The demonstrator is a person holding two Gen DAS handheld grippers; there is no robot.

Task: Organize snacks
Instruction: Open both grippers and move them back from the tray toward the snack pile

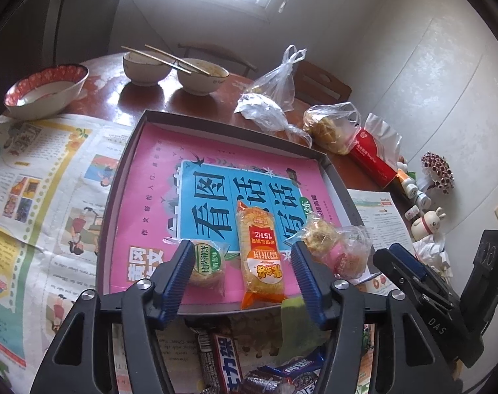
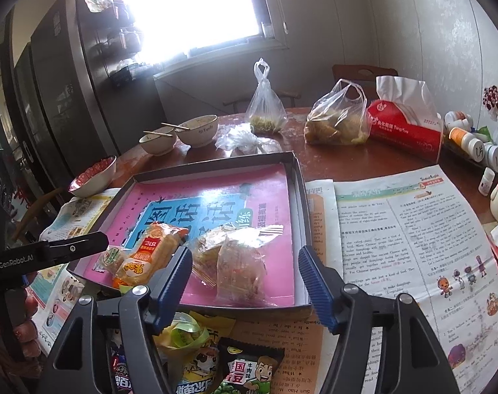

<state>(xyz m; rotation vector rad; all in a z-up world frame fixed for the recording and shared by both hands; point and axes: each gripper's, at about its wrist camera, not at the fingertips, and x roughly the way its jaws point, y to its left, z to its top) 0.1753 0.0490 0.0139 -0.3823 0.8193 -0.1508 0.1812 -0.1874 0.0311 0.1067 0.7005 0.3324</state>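
Both grippers – left gripper [image 1: 240, 271], right gripper [image 2: 245, 279] – stand wide, empty; a careless reach may push the orange packet [image 1: 260, 256] off the tray's [image 1: 216, 121] near edge.

Lit by daylight from a window [image 2: 196, 6] at the top of both views, blown out to plain white, with flare bleeding over the frame and the dark cabinet [image 2: 68, 92] beside it. Backlit throughout: near surfaces dim, colours muted and slightly hazy. Specular glare on the glossy pink book cover [image 1: 157, 170] inside the tray [image 1: 117, 177] and on the polished table [image 1: 144, 98]. Soft, short shadows under the bowls [image 1: 147, 67]. Strong fisheye distortion: straight edges bowed, corners vignetted to black. Centre reasonably sharp, print legible; near snack packets [image 2: 249, 371] at the bottom edge softer. No evident motion blur.
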